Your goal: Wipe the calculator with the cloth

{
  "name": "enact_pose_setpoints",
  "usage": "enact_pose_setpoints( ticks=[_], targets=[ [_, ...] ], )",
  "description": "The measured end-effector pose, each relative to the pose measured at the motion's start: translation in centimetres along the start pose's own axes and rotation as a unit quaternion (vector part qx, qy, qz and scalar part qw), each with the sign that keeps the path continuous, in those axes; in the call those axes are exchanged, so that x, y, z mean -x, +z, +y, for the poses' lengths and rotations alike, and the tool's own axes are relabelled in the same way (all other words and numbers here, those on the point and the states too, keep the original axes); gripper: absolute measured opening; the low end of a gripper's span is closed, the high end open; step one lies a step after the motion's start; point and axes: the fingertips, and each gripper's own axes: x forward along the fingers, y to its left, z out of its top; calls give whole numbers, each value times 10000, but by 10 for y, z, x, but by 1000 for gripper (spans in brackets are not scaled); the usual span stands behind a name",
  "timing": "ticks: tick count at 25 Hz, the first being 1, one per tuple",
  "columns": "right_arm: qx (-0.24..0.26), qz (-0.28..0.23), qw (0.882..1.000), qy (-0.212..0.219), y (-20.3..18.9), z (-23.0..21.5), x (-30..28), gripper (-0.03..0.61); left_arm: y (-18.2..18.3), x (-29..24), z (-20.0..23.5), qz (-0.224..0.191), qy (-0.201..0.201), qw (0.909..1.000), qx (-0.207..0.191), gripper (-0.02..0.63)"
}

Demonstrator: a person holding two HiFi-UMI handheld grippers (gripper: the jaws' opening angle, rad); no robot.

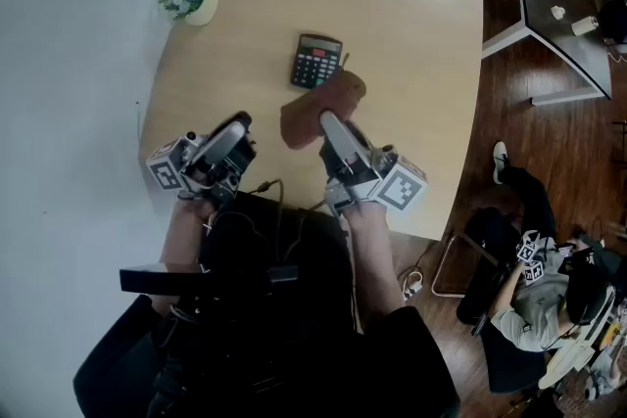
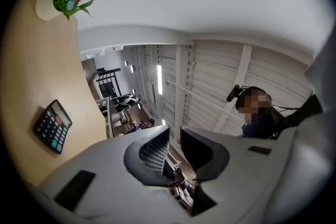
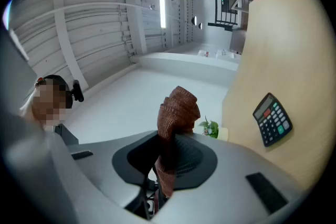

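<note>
The right hand-held gripper (image 1: 326, 119) pinches the brown cloth (image 1: 323, 103) just below the calculator (image 1: 316, 60) at the tabletop's (image 1: 421, 64) upper centre, while the left hand-held gripper (image 1: 238, 124) waits lower left, nearly pressed together and empty, so wiping seems not yet begun.

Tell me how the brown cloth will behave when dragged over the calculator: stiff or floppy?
Probably floppy: the cloth folds and bunches where the right hand-held gripper pinches it. Likely light, since it looks small and thin. Its knitted weave seems grippy rather than slick, so it may catch on the keys of the calculator.
</note>
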Motion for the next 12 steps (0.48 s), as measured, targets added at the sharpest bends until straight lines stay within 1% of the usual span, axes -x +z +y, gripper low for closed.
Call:
enact_pose_setpoints(
  ticks=[2,4,5,6,8,10,11,12],
  targets=[
    [170,-65,9997,-147,6,0,4,61,-1,-3,4,109,105,9999,-7,49],
    [155,-122,9997,-146,7,4,2,61,0,0,12,183,193,9996,0,49],
    [148,-154,9996,-189,5,3,0,61,2,2,20,213,196,9996,45,49],
    [215,-202,9990,-340,6,-1,1,61,3,3,29,256,155,9995,119,49],
    [521,-370,9943,-849,10,-14,7,61,4,-4,50,407,-56,9986,322,49],
    [841,-503,9848,-1434,10,-24,16,61,1,-11,65,589,-239,9967,507,57],
    [934,-513,9799,-1684,6,-29,19,61,1,-11,70,685,-248,9959,528,64],
    [1008,-494,9756,-1889,0,-32,19,61,1,-7,77,810,-178,9955,461,66]
  ],
)
